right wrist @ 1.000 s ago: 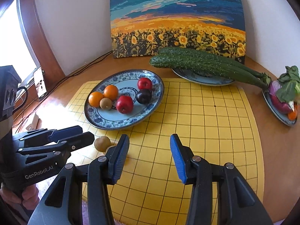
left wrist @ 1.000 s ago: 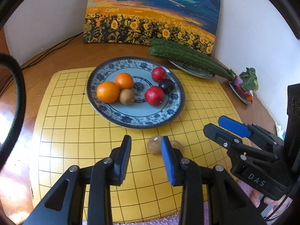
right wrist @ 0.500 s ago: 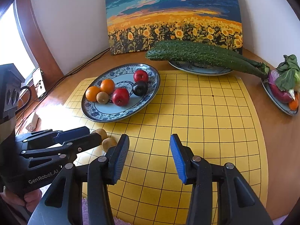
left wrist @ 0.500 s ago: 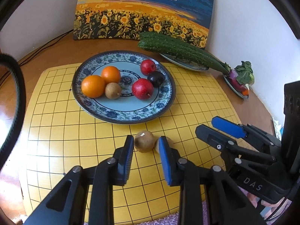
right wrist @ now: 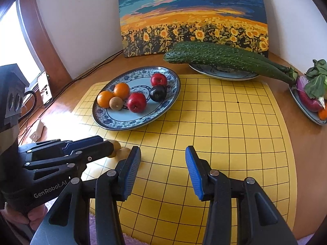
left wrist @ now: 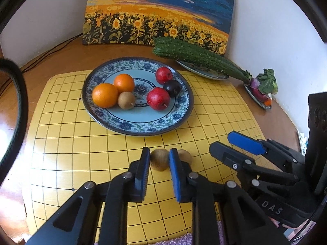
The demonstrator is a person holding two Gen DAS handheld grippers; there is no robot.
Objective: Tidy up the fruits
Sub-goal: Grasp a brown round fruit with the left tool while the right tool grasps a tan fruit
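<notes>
My left gripper (left wrist: 159,160) is shut on a brown kiwi (left wrist: 159,160) that rests on the yellow grid mat (left wrist: 81,153). A second kiwi (left wrist: 185,156) lies just right of it, partly hidden by the right finger. The blue-patterned plate (left wrist: 143,126) beyond holds two oranges (left wrist: 105,95), a kiwi (left wrist: 126,100), two red apples (left wrist: 158,101) and a dark plum (left wrist: 173,88). My right gripper (right wrist: 162,163) is open and empty above the mat. The left gripper (right wrist: 108,149) shows at its left, with the two kiwis (right wrist: 122,152) mostly hidden.
A plate with a long green gourd (left wrist: 196,56) stands behind the fruit plate. A small plate of vegetables (left wrist: 263,89) is at the right. A sunflower painting (left wrist: 157,14) leans on the wall. Cables (right wrist: 96,67) run along the table's left.
My left gripper moved forward around the near kiwi and closed on it. The right gripper stayed open and barely shifted.
</notes>
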